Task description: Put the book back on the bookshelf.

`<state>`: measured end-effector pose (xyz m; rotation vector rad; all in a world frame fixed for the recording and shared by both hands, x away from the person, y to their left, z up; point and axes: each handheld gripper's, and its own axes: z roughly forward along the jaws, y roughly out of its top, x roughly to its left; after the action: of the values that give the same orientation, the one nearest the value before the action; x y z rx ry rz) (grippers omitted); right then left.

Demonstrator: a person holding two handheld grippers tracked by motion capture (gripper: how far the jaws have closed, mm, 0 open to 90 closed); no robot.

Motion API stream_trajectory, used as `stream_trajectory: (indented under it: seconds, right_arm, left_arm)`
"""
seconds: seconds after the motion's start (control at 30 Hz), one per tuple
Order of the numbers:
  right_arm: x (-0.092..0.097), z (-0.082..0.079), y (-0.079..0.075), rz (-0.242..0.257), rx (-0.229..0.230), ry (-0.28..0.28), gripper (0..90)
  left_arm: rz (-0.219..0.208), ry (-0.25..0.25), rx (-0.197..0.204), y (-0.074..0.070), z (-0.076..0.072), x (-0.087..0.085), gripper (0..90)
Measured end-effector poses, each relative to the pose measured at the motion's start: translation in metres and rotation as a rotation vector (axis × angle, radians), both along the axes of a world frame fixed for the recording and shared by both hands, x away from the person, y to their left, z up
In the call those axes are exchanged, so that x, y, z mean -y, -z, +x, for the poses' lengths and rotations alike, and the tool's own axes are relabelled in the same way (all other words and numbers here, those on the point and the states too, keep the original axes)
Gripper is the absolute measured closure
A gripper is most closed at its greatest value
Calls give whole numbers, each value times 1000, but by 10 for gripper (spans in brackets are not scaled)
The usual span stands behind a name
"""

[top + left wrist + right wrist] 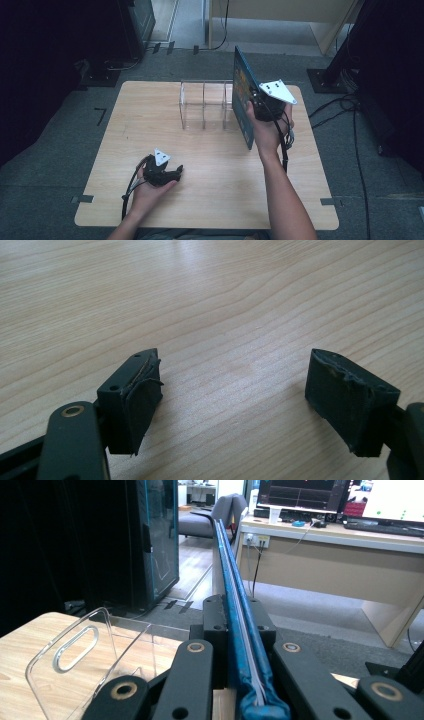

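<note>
Jaws clamped flat on a thin blue book (pixel 239 630): that is the right gripper (pixel 260 102), which holds it upright and edge-on above the table (pixel 150 115), just right of the clear acrylic file rack (pixel 205 105) and near its rightmost slot. In the right gripper view the pads pinch both covers near the book's lower edge, the white page block showing between them. The left gripper (pixel 232 400) rests low over the bare wood, well to the near-left of the rack, jaws spread wide with nothing between them.

The book looks light and slim, probably a softcover, so it is likely to flex or droop when held by one edge, and its glossy cover may slip. A grip close to the spine, about mid-length, should keep it straight enough to slide between the rack's dividers (pixel 80 650).
</note>
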<state>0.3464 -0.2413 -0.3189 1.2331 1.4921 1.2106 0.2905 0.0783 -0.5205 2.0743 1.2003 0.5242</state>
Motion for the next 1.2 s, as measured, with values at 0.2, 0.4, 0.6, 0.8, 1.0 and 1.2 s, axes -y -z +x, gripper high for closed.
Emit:
stream_trajectory:
  seconds: [0.2,0.4,0.6,0.8,1.0,1.2]
  right_arm:
    - [-6,-1,3,-8,14,25,838]
    - [-15,-2,4,-31,18,29,837]
    - [-23,-4,3,-43,5,37,832]
    - [-30,-4,4,-50,6,40,827]
    - [-34,-4,5,-13,-1,17,803]
    - [-40,-6,7,4,-7,-18,769]
  left_arm:
    - [2,2,0,0,0,0,225]
    - [1,1,1,0,0,0,225]
    - [2,2,1,0,0,0,225]
    - [2,1,1,0,0,0,225]
    - [2,2,1,0,0,0,226]
    - [2,2,0,0,0,0,226]
